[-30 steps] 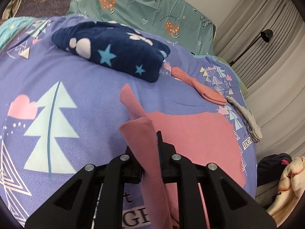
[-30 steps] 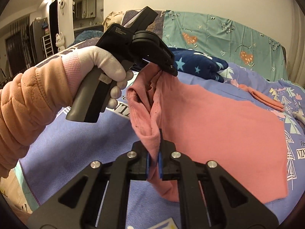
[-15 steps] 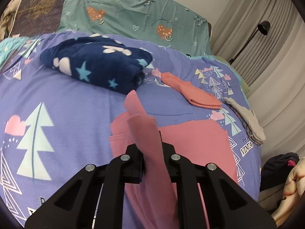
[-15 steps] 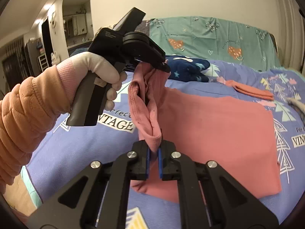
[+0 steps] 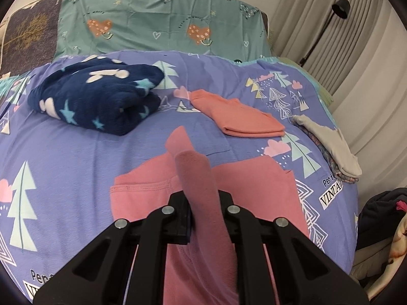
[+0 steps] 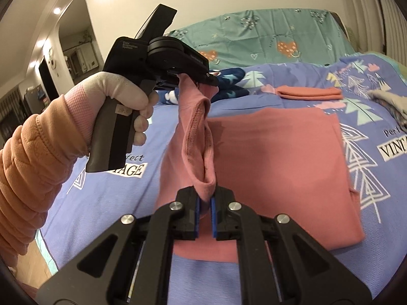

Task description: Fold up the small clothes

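A pink garment (image 6: 274,167) lies spread on the purple bedspread (image 6: 106,203). One edge of it is lifted off the bed between the two grippers. My left gripper (image 5: 204,203) is shut on a bunched fold of the pink garment (image 5: 198,178). From the right wrist view, the left gripper (image 6: 203,80) hangs in a gloved hand (image 6: 112,101) above the bed, the cloth dangling from it. My right gripper (image 6: 206,203) is shut on the lower end of that same raised edge.
A rolled navy star blanket (image 5: 96,99) lies at the back left. A folded orange garment (image 5: 239,117) sits behind the pink one, and a grey folded piece (image 5: 330,145) lies at the bed's right edge. Teal pillows (image 5: 162,25) line the back; curtains (image 5: 356,58) hang on the right.
Both grippers have carried the lifted edge across the bed over the rest of the garment. The spread part looks shorter, and the folded orange garment has come nearer.
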The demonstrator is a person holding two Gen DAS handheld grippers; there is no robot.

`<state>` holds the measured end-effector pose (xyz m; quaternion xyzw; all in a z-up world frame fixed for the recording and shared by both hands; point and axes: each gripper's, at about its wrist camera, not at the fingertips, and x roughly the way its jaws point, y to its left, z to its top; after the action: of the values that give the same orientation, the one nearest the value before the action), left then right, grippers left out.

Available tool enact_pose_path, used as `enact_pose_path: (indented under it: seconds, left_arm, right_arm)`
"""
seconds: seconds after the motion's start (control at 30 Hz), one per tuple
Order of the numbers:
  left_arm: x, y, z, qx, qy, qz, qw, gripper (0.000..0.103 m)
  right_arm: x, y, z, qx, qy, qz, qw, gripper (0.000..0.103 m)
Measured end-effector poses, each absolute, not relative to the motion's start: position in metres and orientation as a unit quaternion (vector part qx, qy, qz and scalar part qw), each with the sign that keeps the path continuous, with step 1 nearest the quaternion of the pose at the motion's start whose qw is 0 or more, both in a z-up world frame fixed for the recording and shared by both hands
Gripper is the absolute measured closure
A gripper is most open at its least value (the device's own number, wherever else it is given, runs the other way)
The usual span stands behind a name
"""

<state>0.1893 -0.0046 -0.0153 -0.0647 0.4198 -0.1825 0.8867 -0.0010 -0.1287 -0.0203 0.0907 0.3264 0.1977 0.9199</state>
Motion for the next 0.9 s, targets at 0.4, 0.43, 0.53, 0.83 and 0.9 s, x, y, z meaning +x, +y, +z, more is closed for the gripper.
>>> enact_pose_path:
  seconds: [0.4,0.43,0.53,0.83,0.9]
  left_arm:
    - [0.201,-0.094,-0.012,-0.008,0.422,-0.204,0.883,0.094]
    - [0.201,-0.099,-0.013,-0.006,0.423,-0.205,0.883,0.094]
    - [0.206,-0.122,-0.018,0.0,0.428,-0.215,0.878,0.094]
    - [0.213,-0.185,-0.038,0.037,0.446,-0.236,0.862,0.094]
    - [0.216,-0.196,-0.047,0.051,0.454,-0.235,0.858,0.094]
  right_arm:
    - [-0.003,-0.197,-0.024,0.142,0.314,0.162,0.925,0.097]
    - [-0.003,-0.201,-0.025,0.143,0.313,0.159,0.925,0.097]
    - [-0.005,-0.216,-0.029,0.152,0.314,0.144,0.926,0.098]
    - [-0.011,-0.265,-0.046,0.182,0.326,0.095,0.923,0.098]
    - [-0.011,-0.273,-0.052,0.19,0.33,0.087,0.92,0.098]
